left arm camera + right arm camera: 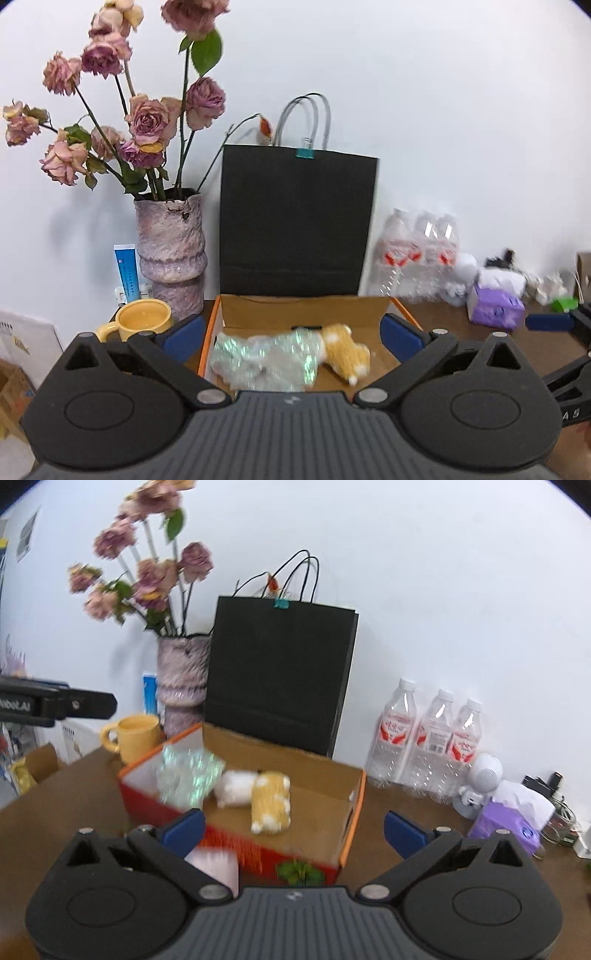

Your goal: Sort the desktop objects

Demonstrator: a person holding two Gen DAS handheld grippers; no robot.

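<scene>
An open cardboard box with orange-red sides sits on the brown desk. Inside lie a crumpled iridescent plastic wrap and a yellow-and-white plush toy. My left gripper is open and empty, hovering just in front of the box. My right gripper is open and empty, above the box's near side. A pink-white object and a small green sprig lie in front of the box in the right wrist view.
A yellow mug, a vase of dried roses and a black paper bag stand behind the box. Water bottles, a white speaker and a purple tissue pack are to the right.
</scene>
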